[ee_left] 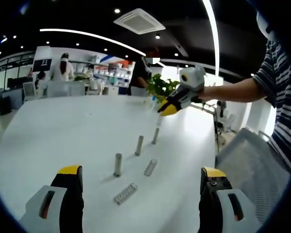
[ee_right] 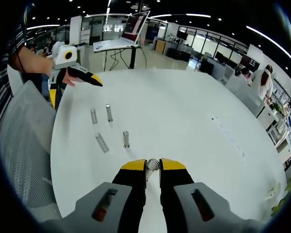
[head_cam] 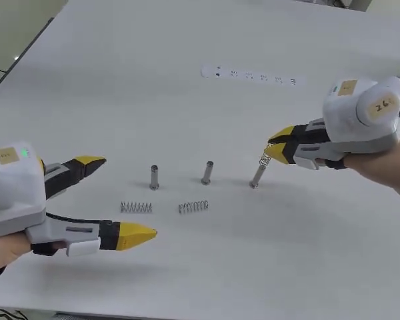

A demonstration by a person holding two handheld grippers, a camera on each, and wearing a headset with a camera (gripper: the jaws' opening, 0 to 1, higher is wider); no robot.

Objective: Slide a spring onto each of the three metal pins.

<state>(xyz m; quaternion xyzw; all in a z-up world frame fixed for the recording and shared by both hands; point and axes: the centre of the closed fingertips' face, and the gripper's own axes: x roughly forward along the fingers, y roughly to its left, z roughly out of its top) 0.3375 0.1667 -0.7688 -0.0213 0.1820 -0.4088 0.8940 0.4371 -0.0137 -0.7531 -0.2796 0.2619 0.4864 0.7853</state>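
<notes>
The sticker (head_cam: 384, 105) on the right gripper (head_cam: 273, 149) says 26. Its fingers (ee_right: 136, 168) pinch a spring (ee_right: 153, 166) at their tips, just over a metal pin (head_cam: 257, 176). The left gripper (head_cam: 131, 197) has its fingers (head_cam: 137, 233) spread wide.

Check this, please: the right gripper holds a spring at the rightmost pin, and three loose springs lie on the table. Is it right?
Only two loose springs lie on the table, not three, as the head view shows. The right gripper does hold a spring at the rightmost pin.
</notes>
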